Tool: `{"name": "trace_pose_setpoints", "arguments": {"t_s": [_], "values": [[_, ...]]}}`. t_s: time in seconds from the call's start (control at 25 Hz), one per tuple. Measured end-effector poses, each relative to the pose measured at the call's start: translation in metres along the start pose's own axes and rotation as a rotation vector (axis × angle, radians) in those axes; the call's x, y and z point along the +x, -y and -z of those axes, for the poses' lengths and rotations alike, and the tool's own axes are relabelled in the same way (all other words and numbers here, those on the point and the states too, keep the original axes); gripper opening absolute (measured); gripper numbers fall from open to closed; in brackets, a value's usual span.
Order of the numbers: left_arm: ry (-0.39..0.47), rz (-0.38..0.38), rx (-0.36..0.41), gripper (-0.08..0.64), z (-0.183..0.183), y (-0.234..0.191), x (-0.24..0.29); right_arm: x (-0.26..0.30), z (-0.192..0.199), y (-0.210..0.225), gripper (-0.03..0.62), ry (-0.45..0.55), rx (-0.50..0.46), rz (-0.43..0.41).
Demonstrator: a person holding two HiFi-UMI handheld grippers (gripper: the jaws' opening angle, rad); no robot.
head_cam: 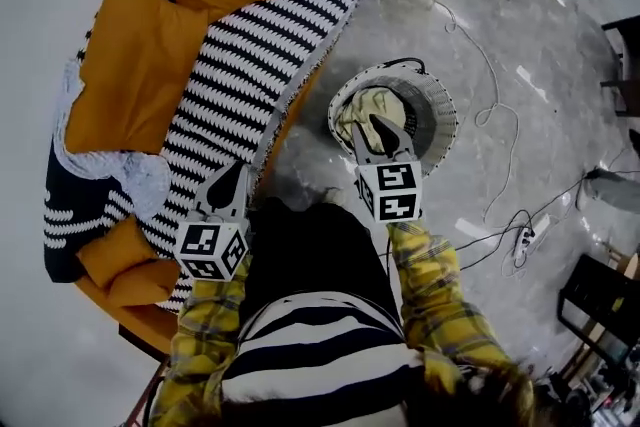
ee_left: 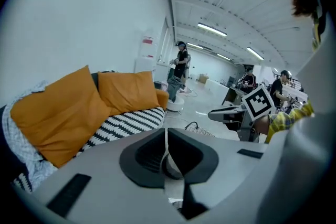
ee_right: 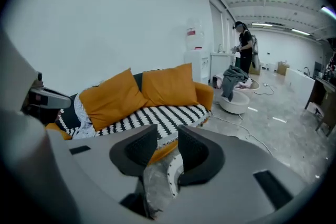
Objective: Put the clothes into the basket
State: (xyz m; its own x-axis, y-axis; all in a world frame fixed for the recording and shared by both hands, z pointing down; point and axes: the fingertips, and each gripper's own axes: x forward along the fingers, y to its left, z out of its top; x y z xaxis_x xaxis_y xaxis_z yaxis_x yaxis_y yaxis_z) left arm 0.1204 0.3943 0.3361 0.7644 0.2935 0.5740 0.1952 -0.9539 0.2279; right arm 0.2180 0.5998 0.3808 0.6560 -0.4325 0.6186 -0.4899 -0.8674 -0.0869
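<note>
A round white basket (head_cam: 440,120) stands on the floor by the sofa, with a pale yellow garment (head_cam: 362,107) lying in it. My right gripper (head_cam: 380,129) hangs over the basket's near side, open, with nothing between its jaws; the basket rim (ee_right: 170,176) shows through the gap. My left gripper (head_cam: 234,177) is at the sofa's front edge, over the striped blanket (head_cam: 240,65), its jaws pressed together on nothing. A white and grey lacy cloth (head_cam: 135,173) lies on the sofa at the left, apart from both grippers. In their own views the left gripper (ee_left: 166,136) is shut and the right gripper (ee_right: 167,139) is open.
Two orange cushions (head_cam: 150,55) lean on the sofa back. A second white basket (ee_right: 234,101) with a dark garment stands farther off, near a standing person (ee_right: 244,44). Cables and a power strip (head_cam: 520,243) lie on the floor at the right, by black furniture (head_cam: 598,300).
</note>
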Motion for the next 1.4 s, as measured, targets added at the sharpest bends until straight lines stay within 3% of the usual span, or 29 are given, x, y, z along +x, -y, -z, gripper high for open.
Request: {"name": "trace_pose_setpoints", "arguments": {"t_s": [0.36,0.6,0.88,1.4], "values": [[0.137,-0.237,-0.179,0.028,0.024,-0.113,-0.100,0.035,-0.050,-0.149,0.133,0.019,-0.179,-0.218],[0.198,-0.399,-0.295,0.028,0.060,-0.179,-0.177,0.053,-0.062,-0.267,0.133,0.012,-0.302,-0.384],[0.240,-0.534,-0.391,0.028,0.103,-0.238,-0.251,0.067,-0.064,-0.390,0.133,0.006,-0.406,-0.543],[0.289,-0.695,-0.534,0.028,0.151,-0.286,-0.313,0.089,-0.040,-0.516,0.148,-0.079,-0.559,-0.752]]}}
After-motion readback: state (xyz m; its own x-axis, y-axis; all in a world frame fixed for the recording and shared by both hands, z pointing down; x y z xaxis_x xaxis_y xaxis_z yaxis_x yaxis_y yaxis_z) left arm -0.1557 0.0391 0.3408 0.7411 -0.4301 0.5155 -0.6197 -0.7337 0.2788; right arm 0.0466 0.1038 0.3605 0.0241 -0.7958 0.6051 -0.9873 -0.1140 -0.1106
